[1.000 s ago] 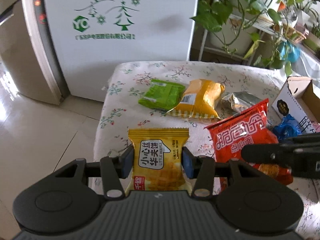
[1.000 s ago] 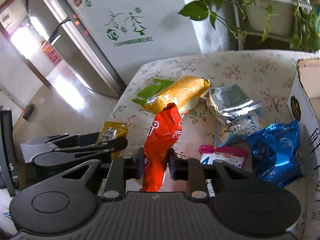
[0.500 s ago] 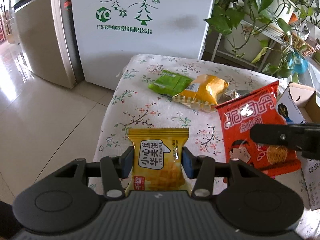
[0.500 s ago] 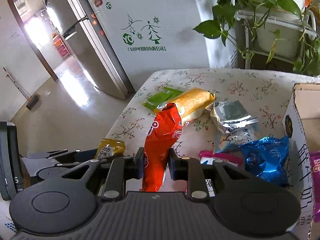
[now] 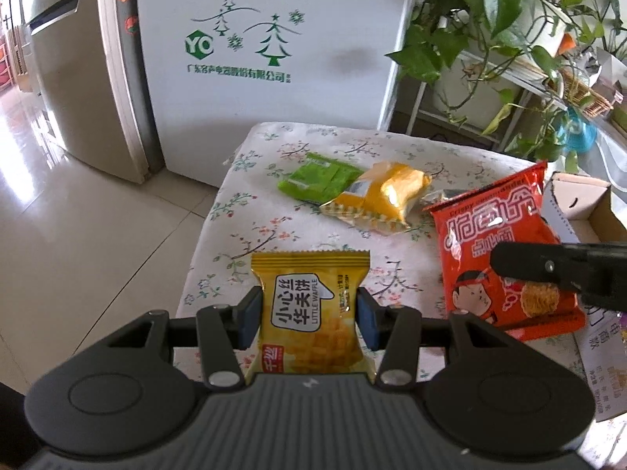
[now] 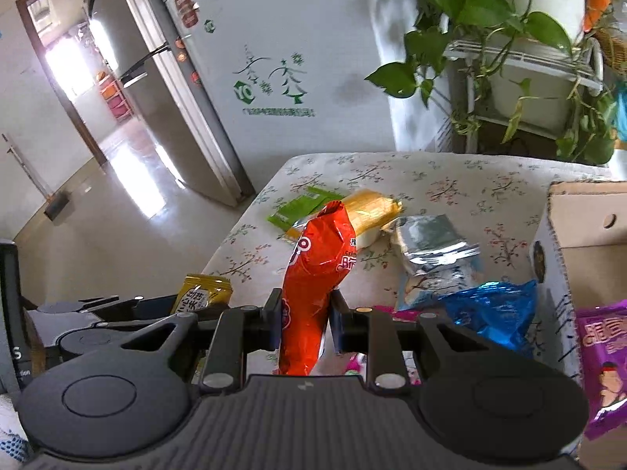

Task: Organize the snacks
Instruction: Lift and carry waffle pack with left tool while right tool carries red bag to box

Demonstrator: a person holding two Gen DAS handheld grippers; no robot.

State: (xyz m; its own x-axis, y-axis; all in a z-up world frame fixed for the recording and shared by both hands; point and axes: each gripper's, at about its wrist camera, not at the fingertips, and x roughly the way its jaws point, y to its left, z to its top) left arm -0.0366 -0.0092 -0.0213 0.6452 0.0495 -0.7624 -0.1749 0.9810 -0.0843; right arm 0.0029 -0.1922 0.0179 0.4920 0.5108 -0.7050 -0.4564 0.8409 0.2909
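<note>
Two claws each hold a snack above the near edge of a bench (image 5: 313, 149) covered in a floral cloth. Largest in view, at the far side, is a white refrigerator (image 5: 274, 39) printed with green pine trees, a "YO" hexagon logo and a line of Chinese characters too small to read. Right of it, potted vines (image 5: 490, 11) trail from a white rack. A cardboard box (image 6: 580, 227) stands open at the right end of the bench, with a purple snack bag (image 6: 603, 356) showing at its near side.

The right claw (image 6: 305, 327) is clamped on a red noodle-snack bag (image 5: 505, 250) with large white Chinese lettering and a cartoon boy's face, held upright. The left claw (image 5: 309, 321) is clamped on a yellow waffle packet (image 5: 309, 309) labelled "LITTLE WAFFLE", also upright and off the cloth.

Lying on the bench farther off are a yellow-orange packet (image 5: 384, 196) overlapping a green packet (image 5: 317, 182), a silver foil bag (image 6: 431, 243) to their right, and a crumpled blue wrapper (image 6: 490, 309) just beside the box.
</note>
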